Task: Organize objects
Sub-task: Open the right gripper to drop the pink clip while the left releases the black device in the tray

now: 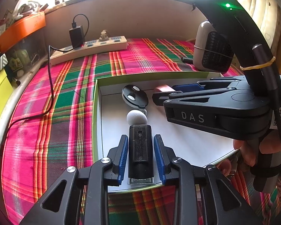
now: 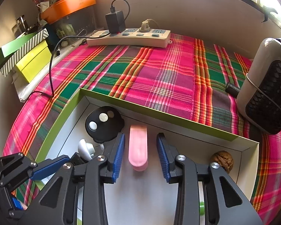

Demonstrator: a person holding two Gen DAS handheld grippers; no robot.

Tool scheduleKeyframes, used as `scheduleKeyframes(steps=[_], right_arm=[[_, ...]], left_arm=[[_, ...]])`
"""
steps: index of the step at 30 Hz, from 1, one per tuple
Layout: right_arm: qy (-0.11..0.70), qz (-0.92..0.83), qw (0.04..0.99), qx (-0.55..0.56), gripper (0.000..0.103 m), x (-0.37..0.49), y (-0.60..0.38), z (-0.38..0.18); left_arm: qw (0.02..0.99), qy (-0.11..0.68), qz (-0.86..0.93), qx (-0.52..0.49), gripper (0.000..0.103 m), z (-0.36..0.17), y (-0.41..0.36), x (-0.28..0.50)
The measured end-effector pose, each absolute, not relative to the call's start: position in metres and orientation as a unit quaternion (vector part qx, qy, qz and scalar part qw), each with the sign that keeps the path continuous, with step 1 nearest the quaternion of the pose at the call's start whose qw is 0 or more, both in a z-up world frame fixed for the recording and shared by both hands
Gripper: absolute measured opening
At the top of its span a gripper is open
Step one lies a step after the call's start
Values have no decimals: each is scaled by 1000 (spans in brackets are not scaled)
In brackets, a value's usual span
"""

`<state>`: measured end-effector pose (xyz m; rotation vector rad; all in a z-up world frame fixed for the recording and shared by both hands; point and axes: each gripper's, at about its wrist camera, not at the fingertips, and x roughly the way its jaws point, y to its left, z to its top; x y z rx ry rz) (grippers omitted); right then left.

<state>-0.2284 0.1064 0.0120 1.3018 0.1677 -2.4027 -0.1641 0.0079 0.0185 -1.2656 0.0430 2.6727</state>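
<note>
One pink block [image 2: 138,148] between right hand-held gripper [image 2: 140,156] pads.

Both mounted just behind own fingers, angled steeply down and forward, close over the green-edged box [image 1: 95,101]. Left view takes in the right gripper [image 1: 157,97] to its right; right view catches the left gripper [image 2: 52,166] lower left. Shared: box, plaid cloth [image 2: 159,78], power strip [image 1: 91,48].
</note>
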Motion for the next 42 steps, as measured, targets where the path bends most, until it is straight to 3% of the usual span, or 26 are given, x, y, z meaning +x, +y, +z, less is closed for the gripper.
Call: scheduleKeyframes(steps=[12, 42], right_arm=[[55, -868, 192, 455, 40, -215, 113, 24], [31, -896, 186, 402, 40, -128, 136, 63]], left_arm=[[84, 11, 903, -422, 37, 25, 6, -154], [76, 13, 920, -384, 37, 57, 7, -86]])
